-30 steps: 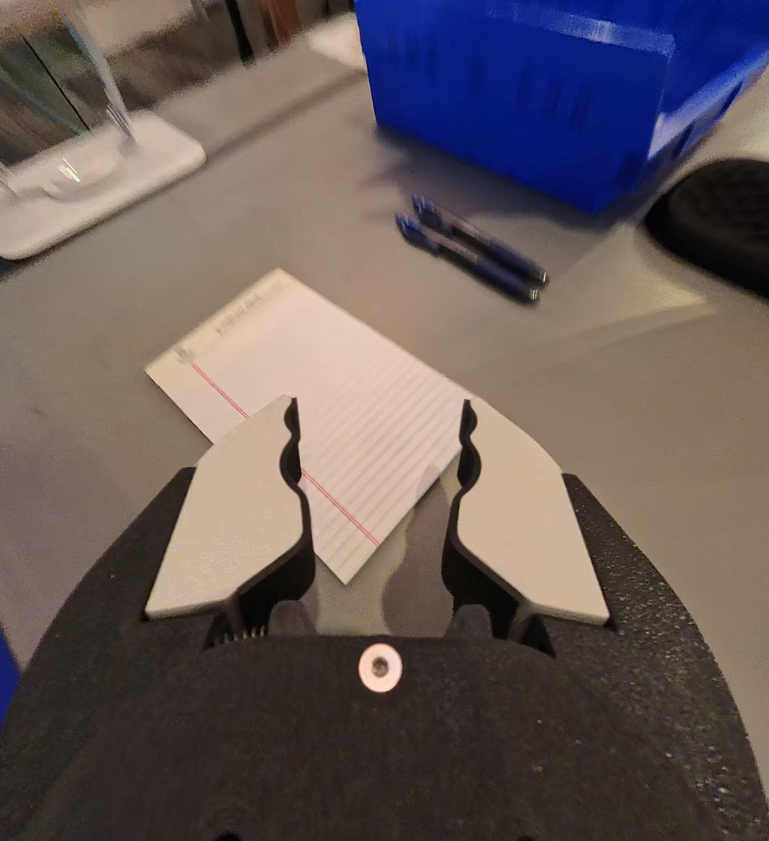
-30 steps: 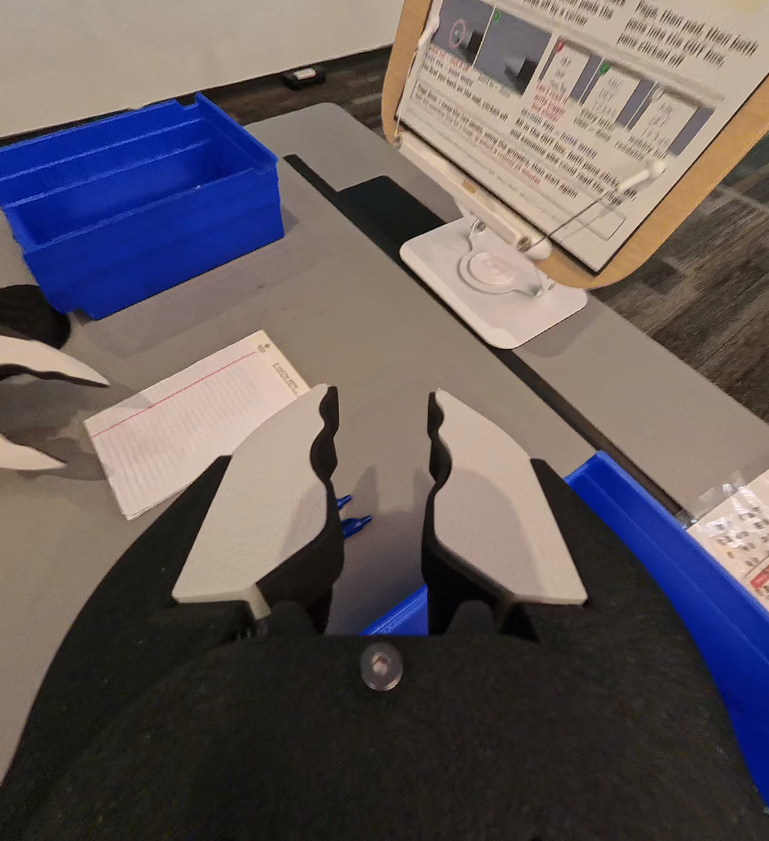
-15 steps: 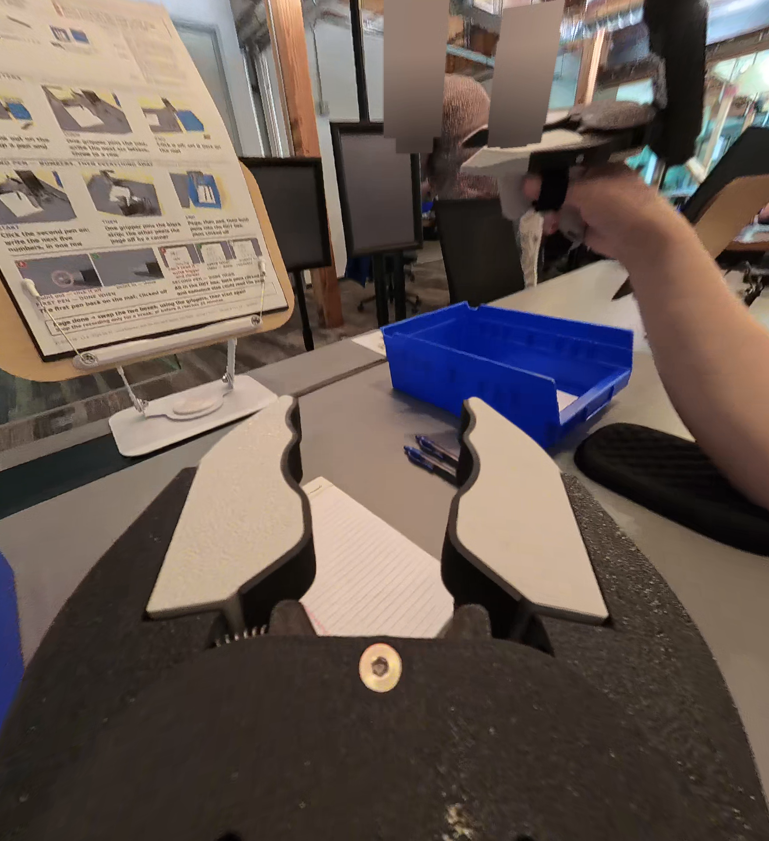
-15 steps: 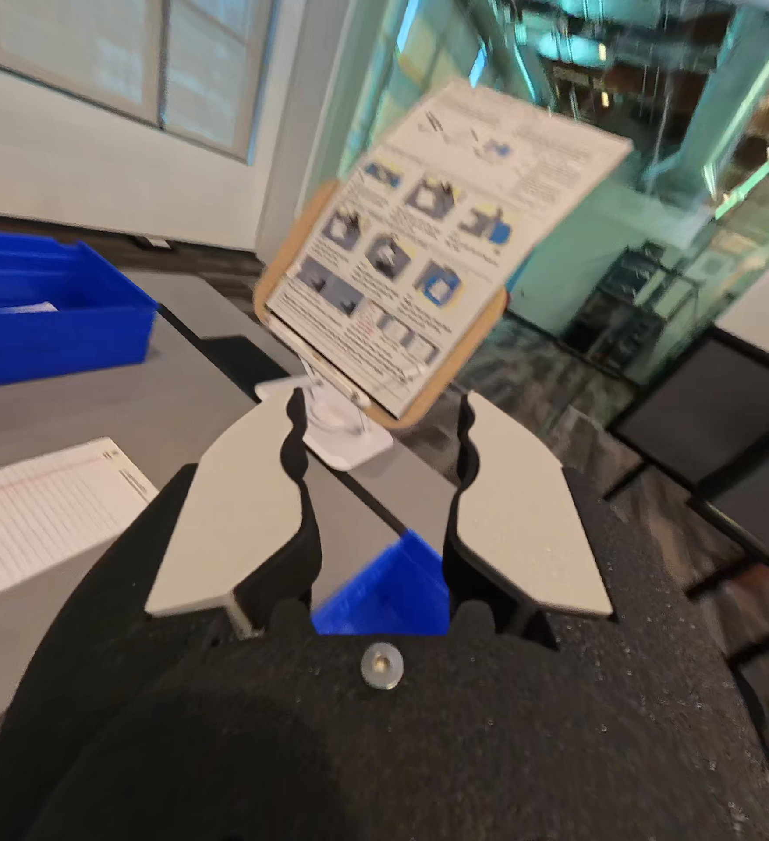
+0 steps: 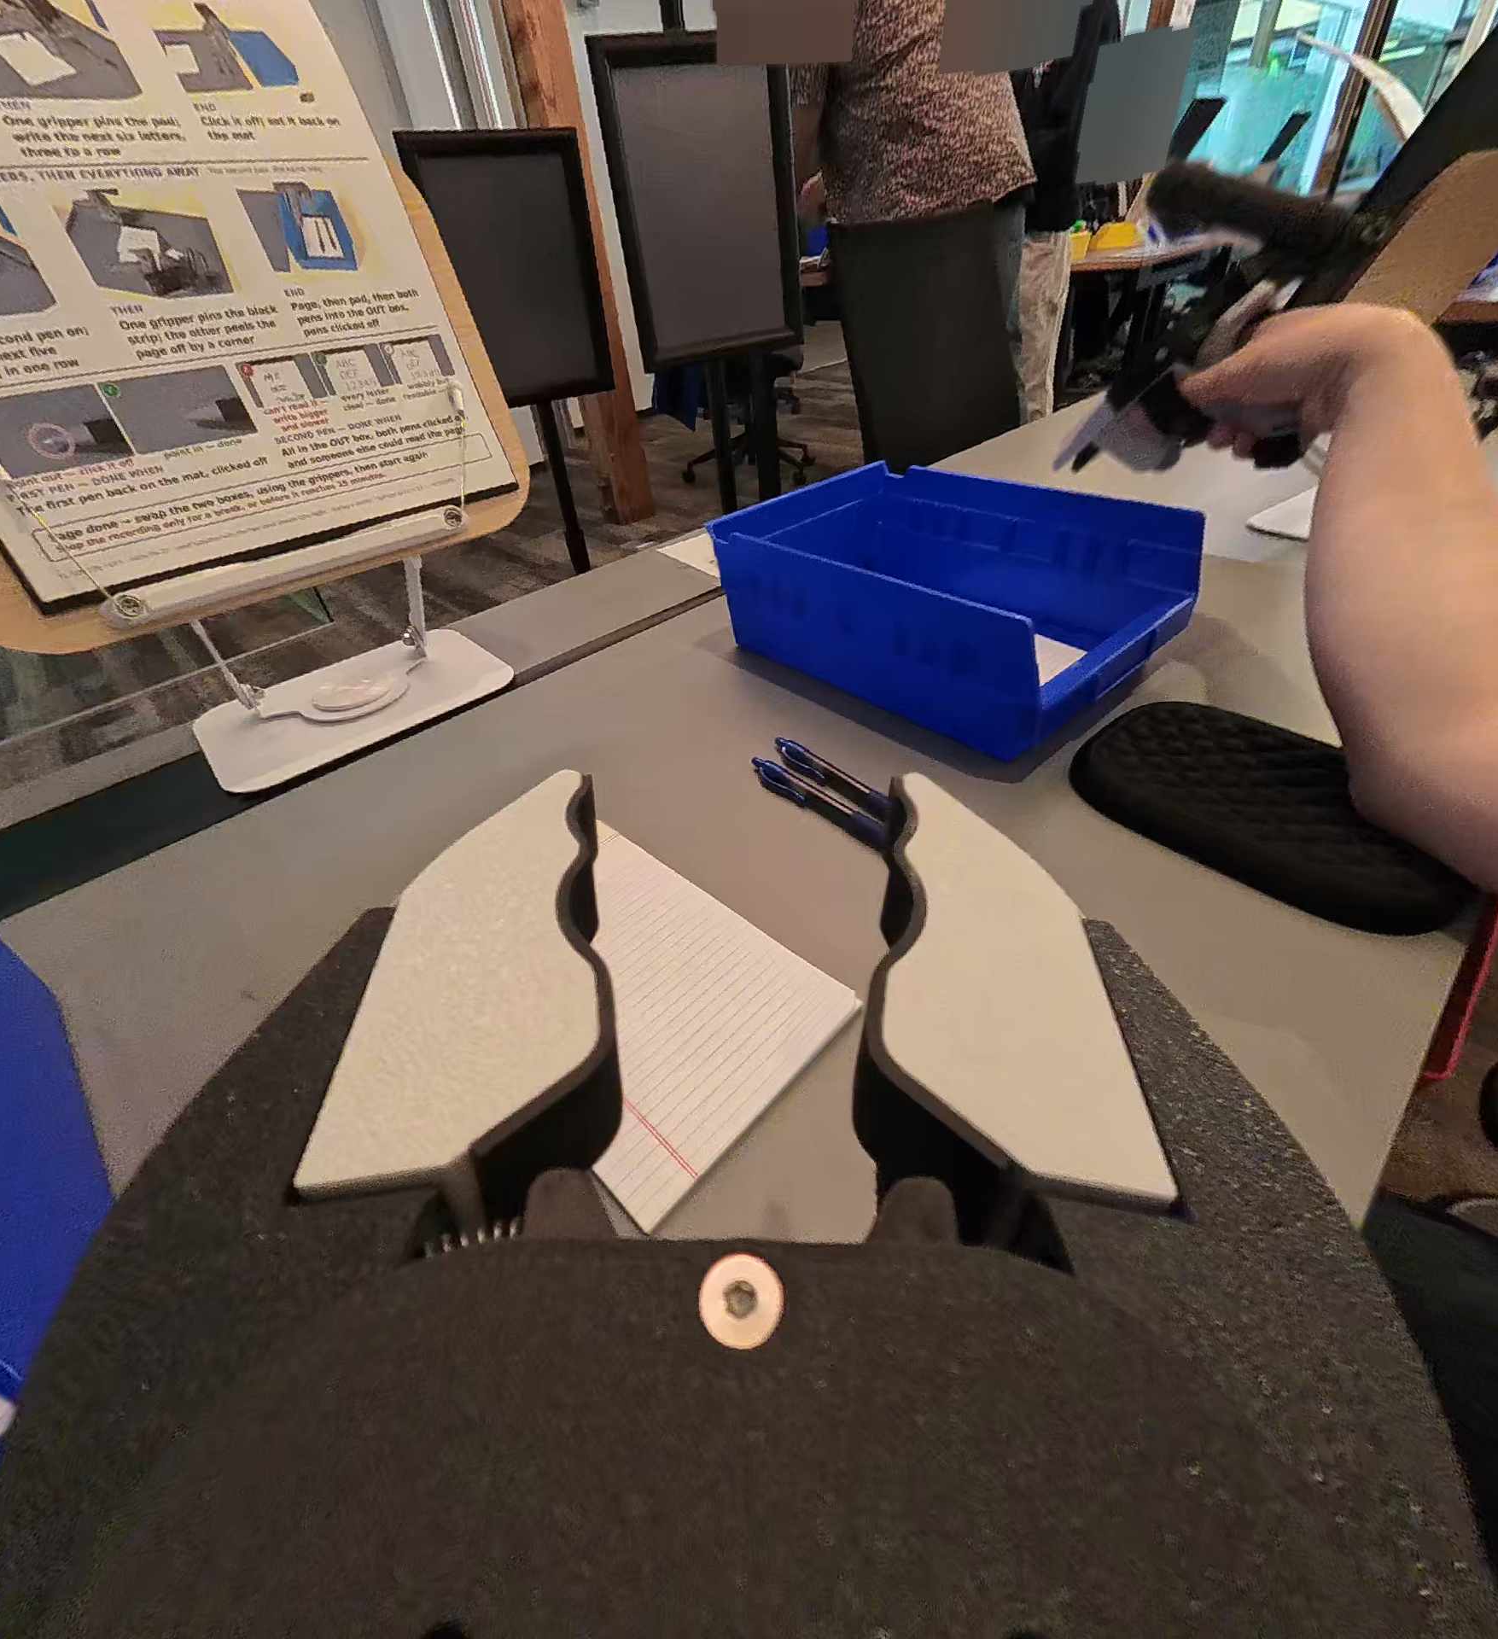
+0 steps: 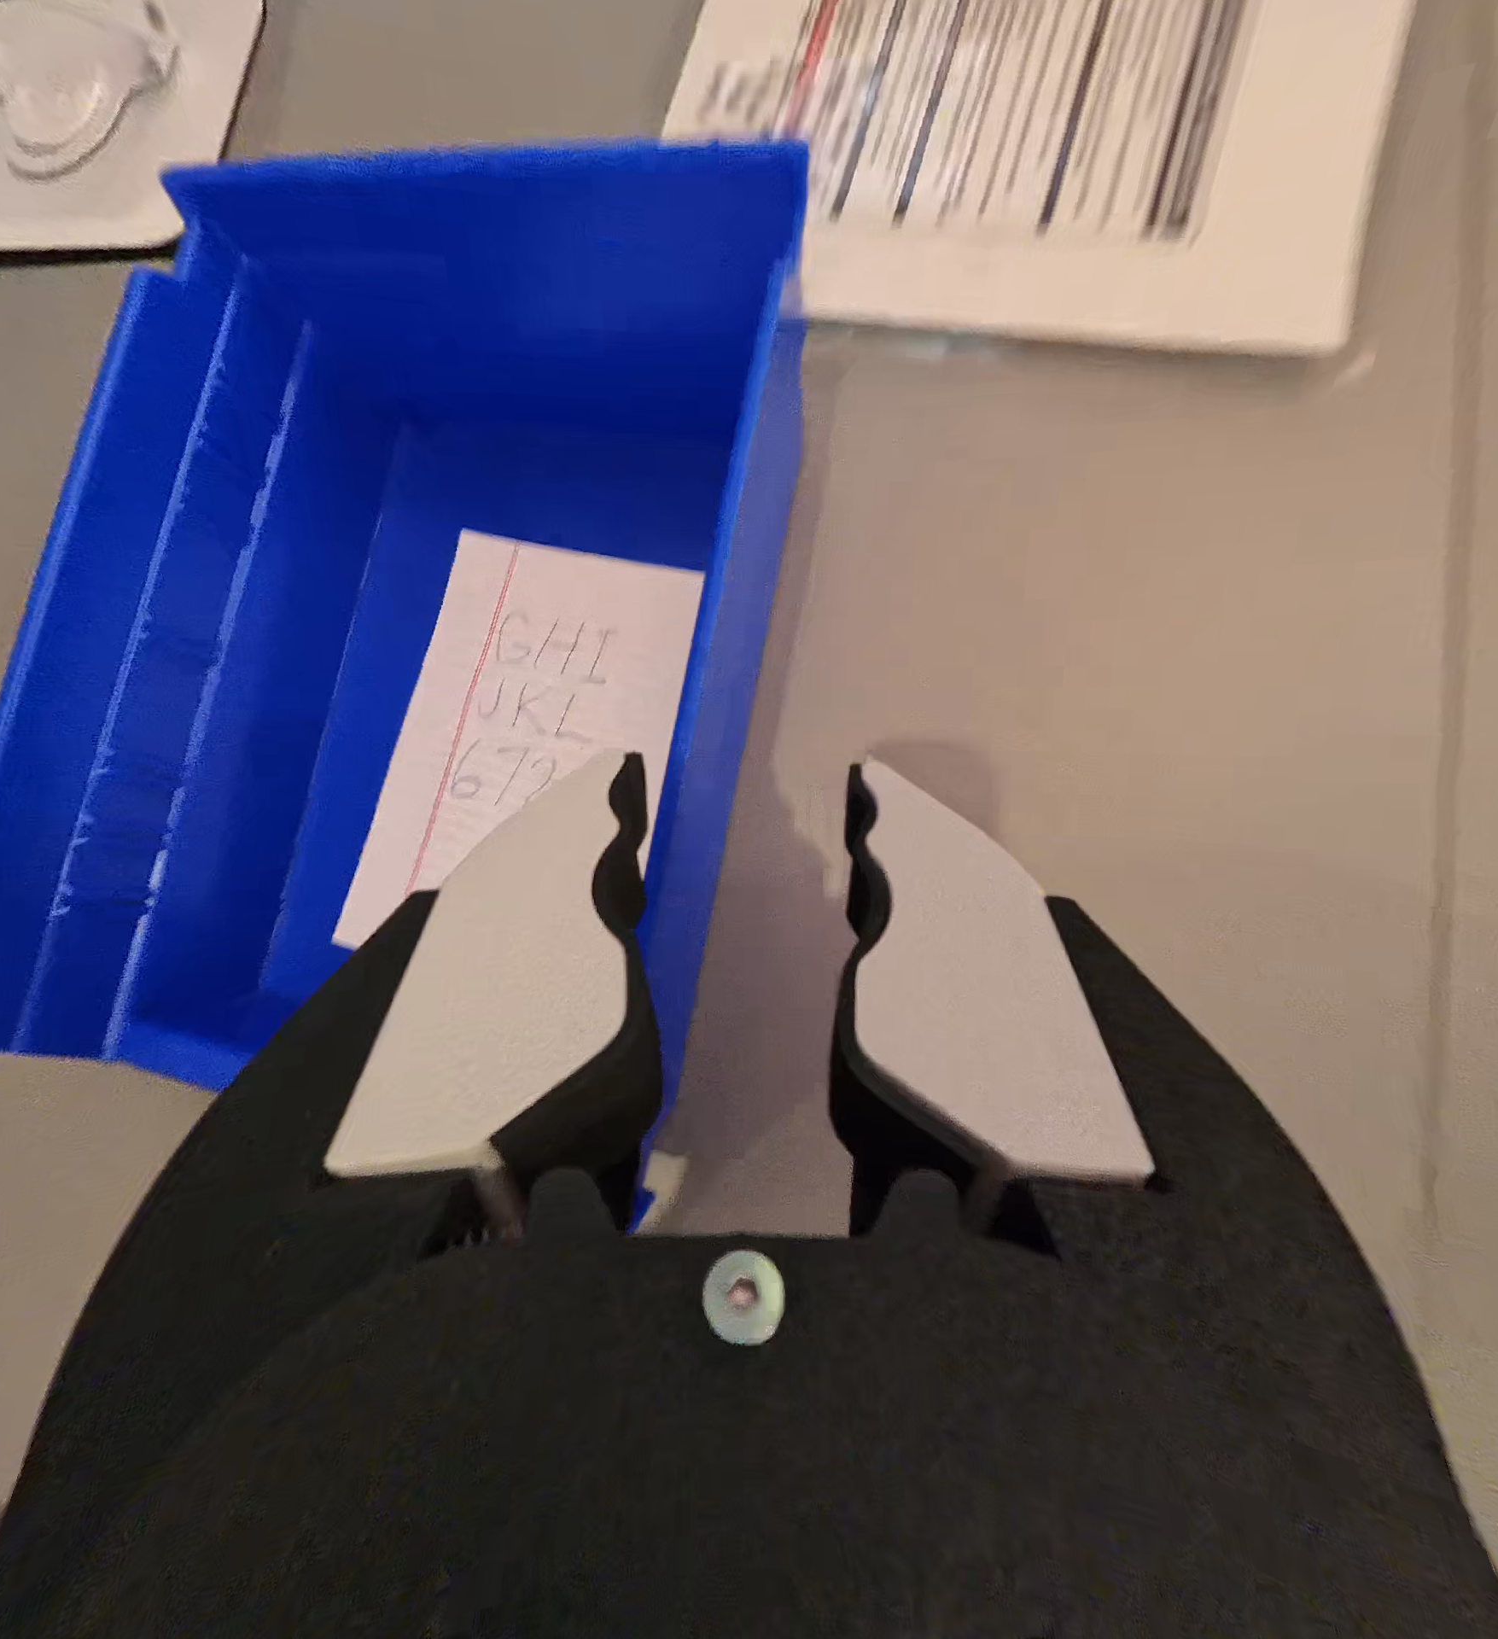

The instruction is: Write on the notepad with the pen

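between the fingers of the left gripper [image 5: 736, 798], the lined notepad [image 5: 709, 993] lies flat on the grey desk [image 5: 1038, 958], blank on its visible sheet. two blue pens [image 5: 825, 785] lie side by side on the desk just beyond the notepad's far corner, between the notepad and the blue bin [image 5: 949, 612].

finger state: left gripper fingers are spread apart and hold nothing. right gripper [image 6: 741, 767] fingers are also spread apart and empty.

pen orientation: the long axis of both pens runs diagonally, from far-left to near-right as the left wrist view frames it. the near-right ends pass behind the left gripper's right finger and are hidden. which end carries the tip cannot be told at this size.

key relation: the pens lie ahead of the left gripper, slightly to the right of its centre line, near the notepad. the right gripper is raised well above the desk beyond the bin; its own view looks down into another blue bin [image 6: 222, 621] holding a written page [image 6: 532, 709], with no pen in that view. judged from this, the left gripper is the nearer one to the pens.

task status: neither pen is picked up; writing has not begun. the next grasp should close across a pen's barrel, at right angles to its diagonal axis.
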Demonstrator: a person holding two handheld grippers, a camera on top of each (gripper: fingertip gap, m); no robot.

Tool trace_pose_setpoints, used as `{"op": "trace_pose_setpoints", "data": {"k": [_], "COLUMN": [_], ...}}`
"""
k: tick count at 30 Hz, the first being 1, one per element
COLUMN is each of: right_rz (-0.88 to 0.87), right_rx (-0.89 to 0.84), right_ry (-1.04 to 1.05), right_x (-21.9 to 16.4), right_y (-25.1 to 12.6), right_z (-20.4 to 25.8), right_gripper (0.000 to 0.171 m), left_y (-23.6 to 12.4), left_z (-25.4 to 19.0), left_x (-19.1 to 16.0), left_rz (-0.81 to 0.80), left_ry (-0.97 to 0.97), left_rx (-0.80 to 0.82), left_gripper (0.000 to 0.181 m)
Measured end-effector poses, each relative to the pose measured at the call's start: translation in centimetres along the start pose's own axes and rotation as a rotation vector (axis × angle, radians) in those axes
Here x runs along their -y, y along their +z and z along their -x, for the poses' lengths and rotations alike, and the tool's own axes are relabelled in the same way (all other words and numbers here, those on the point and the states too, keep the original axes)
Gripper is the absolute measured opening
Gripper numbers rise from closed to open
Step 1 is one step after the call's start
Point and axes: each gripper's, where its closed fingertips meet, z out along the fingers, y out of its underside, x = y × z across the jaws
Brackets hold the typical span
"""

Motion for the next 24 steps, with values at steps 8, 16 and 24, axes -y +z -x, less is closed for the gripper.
{"op": "trace_pose_setpoints", "data": {"k": [8, 16, 24], "right_rz": [0.191, 0.215, 0.183], "right_rx": [-0.026, -0.051, -0.059], "right_ry": [-0.01, 0.048, 0.095], "right_x": [-1.7, -1.8, -2.4], "right_y": [3.3, 4.6, 3.4], "right_z": [0.8, 0.0, -2.2], "right_gripper": [0.023, 0.004, 0.004], "left_y": [-2.0, -3.2, -4.0], "left_z": [0.6, 1.0, 1.5], "left_x": [0.1, -0.7, -1.3], "left_rz": [-0.039, -0.027, 0.006], "left_ry": [-0.075, -0.092, -0.086], "left_rx": [0.001, 0.022, 0.038], "left_gripper": [0.059, 0.058, 0.058]}}
